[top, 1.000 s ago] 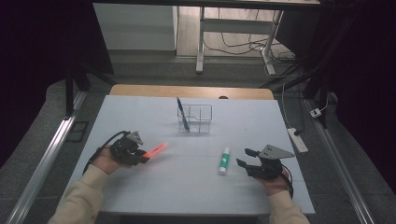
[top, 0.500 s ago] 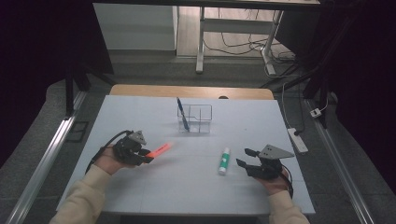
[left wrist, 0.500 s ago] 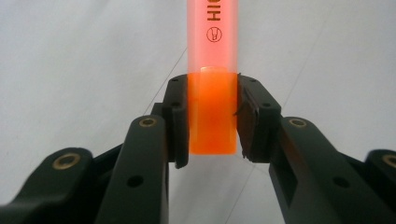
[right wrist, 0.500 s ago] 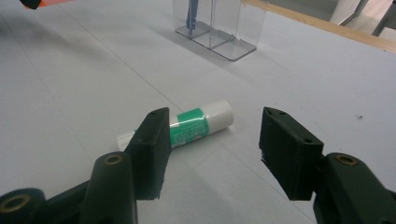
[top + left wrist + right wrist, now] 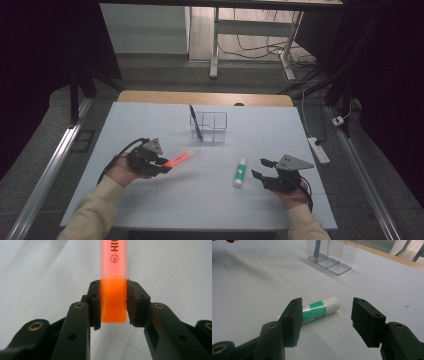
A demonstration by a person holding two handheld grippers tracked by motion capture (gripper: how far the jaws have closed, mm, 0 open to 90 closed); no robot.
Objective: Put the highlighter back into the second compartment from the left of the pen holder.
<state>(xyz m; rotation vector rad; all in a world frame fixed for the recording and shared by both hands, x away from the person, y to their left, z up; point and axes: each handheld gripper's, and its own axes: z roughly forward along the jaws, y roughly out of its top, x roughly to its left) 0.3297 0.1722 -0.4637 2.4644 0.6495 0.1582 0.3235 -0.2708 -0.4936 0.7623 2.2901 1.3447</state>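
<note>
The left gripper (image 5: 162,164) is holding an orange highlighter (image 5: 177,160) by its back end. In the left gripper view its two black jaws are pressing on both sides of the orange body (image 5: 113,298), and the rest of the pen is pointing away over the white table (image 5: 150,202). In the high view the highlighter is lying slanted, with its free end pointing toward the clear organizer (image 5: 208,126).

The right gripper (image 5: 260,168) is resting near the right side of the table with its jaws standing apart and gripping nothing. A glue stick (image 5: 240,172) with a green label and a white cap is lying flat on the table just in front of these jaws; in the right gripper view it (image 5: 317,310) is showing beyond and between them, not touching the pads.

The organizer is standing at the far middle of the table, and a blue pen (image 5: 195,121) is leaning in its left compartment. The table surface between the highlighter and the organizer is free, and the glue stick is lying well to the right of that way. Behind the table, cables and a power strip (image 5: 319,150) are lying on the floor.
</note>
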